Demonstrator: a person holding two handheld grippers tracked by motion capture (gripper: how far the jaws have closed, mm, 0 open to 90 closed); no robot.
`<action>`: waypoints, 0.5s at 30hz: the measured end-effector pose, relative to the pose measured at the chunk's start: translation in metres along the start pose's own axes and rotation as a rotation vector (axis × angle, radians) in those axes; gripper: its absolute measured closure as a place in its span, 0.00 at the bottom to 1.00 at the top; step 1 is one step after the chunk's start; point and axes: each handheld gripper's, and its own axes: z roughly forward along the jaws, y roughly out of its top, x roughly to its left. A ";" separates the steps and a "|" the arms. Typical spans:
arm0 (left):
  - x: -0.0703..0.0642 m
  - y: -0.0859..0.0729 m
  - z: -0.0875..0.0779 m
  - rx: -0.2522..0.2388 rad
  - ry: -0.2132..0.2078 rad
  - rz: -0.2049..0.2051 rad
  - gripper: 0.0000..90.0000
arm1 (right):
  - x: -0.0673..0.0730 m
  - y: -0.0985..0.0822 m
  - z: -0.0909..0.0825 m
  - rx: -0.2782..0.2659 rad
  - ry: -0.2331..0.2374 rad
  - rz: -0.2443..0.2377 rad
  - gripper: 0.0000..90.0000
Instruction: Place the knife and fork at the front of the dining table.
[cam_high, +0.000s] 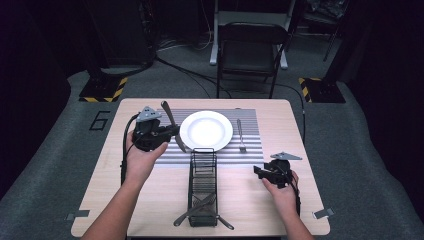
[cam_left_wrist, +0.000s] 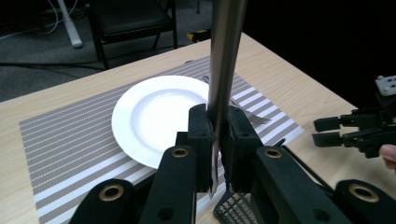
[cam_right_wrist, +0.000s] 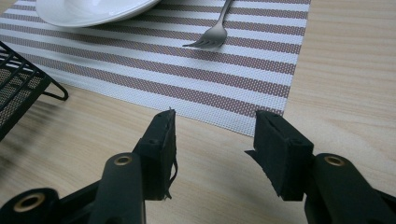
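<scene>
Left gripper (cam_high: 167, 134) clamped on a table knife (cam_high: 172, 125), black padded jaws pinching the smooth, flat steel part-way along; in the left gripper view the knife (cam_left_wrist: 226, 60) runs straight up between the pads (cam_left_wrist: 201, 135) and out past the top edge. Held above the left part of the placemat (cam_high: 247, 150), just left of the plate (cam_high: 206, 129), blade slanting toward the plate's near rim. Right gripper (cam_high: 260, 172) parted, nothing between the jaws, low over bare wood near the table's right edge, just off the mat's corner (cam_right_wrist: 261, 100).

Round, glossy white plate (cam_left_wrist: 154, 116), shallow well, broad rim. Woven mat, fine grey and white stripes. Matte steel fork (cam_high: 240, 135) lying flat on the mat, right of the plate, apart from it, tines (cam_right_wrist: 208, 42) toward the near side. Long, narrow black wire-mesh basket (cam_high: 202, 177) from the mat's front edge to the table's near edge, more cutlery (cam_high: 197, 210) crossed at its near end. Pale wood-grain table (cam_high: 150, 200), rounded corners; open tabletop either side of the basket.
</scene>
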 end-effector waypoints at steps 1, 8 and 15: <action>0.002 -0.003 0.001 0.004 0.010 -0.002 0.92 | 0.000 0.000 0.000 0.000 0.000 0.000 0.54; 0.016 -0.018 0.005 0.015 0.041 -0.032 0.92 | 0.000 0.000 0.000 0.001 -0.001 0.000 0.54; 0.030 -0.032 0.007 0.014 0.085 -0.063 0.92 | 0.001 0.000 0.001 0.005 0.002 -0.002 0.54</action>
